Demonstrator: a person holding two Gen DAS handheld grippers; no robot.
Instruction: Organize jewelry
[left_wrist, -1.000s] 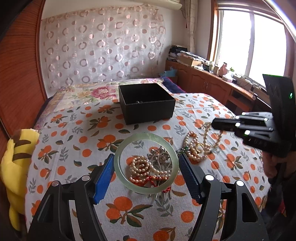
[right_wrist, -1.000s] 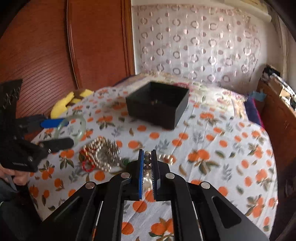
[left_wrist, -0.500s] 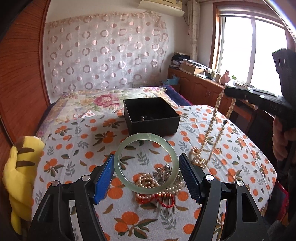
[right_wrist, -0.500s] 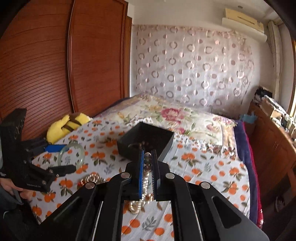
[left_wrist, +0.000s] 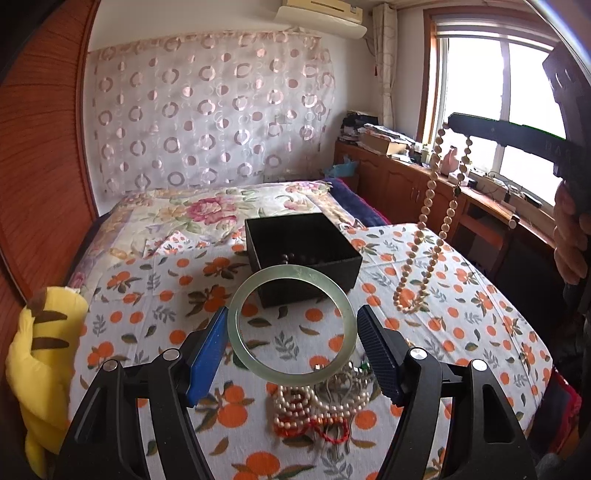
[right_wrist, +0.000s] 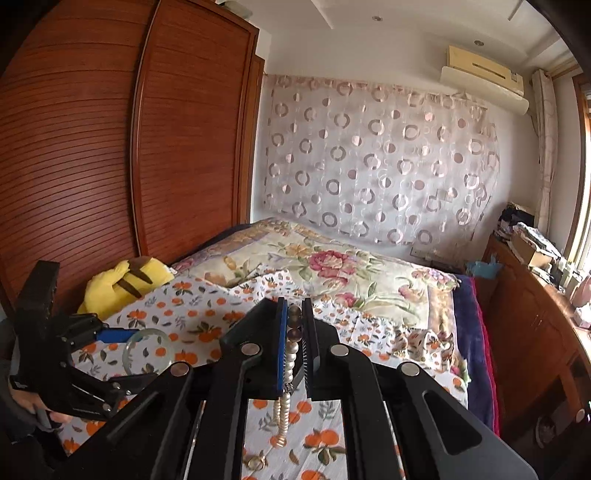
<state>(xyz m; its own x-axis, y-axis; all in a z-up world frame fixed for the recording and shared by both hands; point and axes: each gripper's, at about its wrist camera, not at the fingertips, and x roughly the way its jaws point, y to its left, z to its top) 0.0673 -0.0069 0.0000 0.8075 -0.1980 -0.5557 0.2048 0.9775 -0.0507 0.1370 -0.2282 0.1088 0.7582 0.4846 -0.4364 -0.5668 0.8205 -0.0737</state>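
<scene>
Left gripper (left_wrist: 291, 354): fingers clamped jade bangle (left_wrist: 291, 325) across its width | Right gripper (right_wrist: 294, 332): fingers pinched bead necklace (left_wrist: 428, 236), dangling above bed (left_wrist: 155, 302)

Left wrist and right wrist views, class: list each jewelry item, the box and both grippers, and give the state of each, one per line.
Left gripper: shut on green bangle.
Green bangle: lifted clear of the bedspread.
Right gripper: shut on bead necklace.
Bead necklace: hanging, lifted off the bed.
Black box: open, a few dark beads inside.
Jewelry pile: tangled on the bedspread.
</scene>
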